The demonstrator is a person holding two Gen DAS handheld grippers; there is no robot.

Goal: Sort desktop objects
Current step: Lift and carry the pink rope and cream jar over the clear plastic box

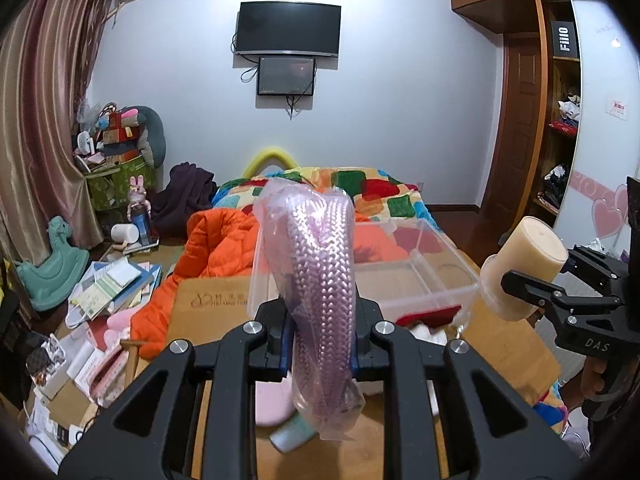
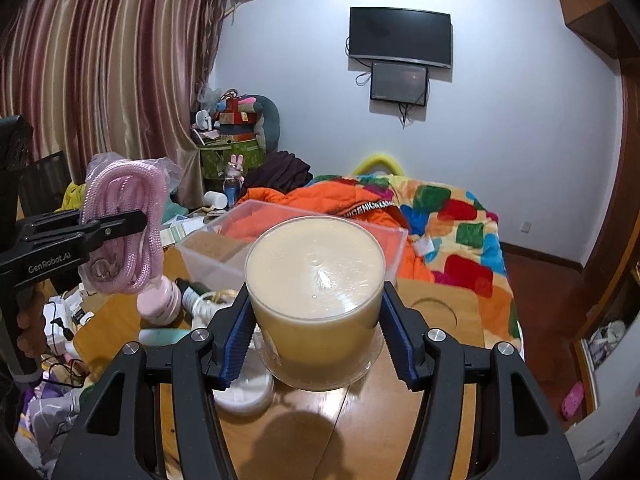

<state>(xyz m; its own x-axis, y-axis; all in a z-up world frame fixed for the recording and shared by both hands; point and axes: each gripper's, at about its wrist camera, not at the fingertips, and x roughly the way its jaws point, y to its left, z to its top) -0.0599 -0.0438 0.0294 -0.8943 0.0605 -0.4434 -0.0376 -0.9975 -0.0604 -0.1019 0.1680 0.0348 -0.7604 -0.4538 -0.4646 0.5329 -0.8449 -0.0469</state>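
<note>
My left gripper (image 1: 320,344) is shut on a clear bag of coiled pink rope (image 1: 320,272), held upright above the wooden table (image 1: 372,440). The same rope bag (image 2: 124,232) and the left gripper (image 2: 120,220) appear at the left of the right wrist view. My right gripper (image 2: 316,344) is shut on a cream candle in a clear round holder (image 2: 316,292), lifted off the table (image 2: 320,432). From the left wrist view, that candle (image 1: 524,264) hangs at the right in the right gripper (image 1: 532,292). A clear plastic bin (image 1: 416,272) stands beyond both.
Small items lie on the table: a pink bottle (image 2: 160,300), a white round lid (image 2: 248,392), a mint tube (image 2: 164,334). Cardboard (image 1: 208,304) lies under the clear bin (image 2: 224,248). Behind are a bed with an orange jacket (image 1: 216,248) and floor clutter (image 1: 100,292) at left.
</note>
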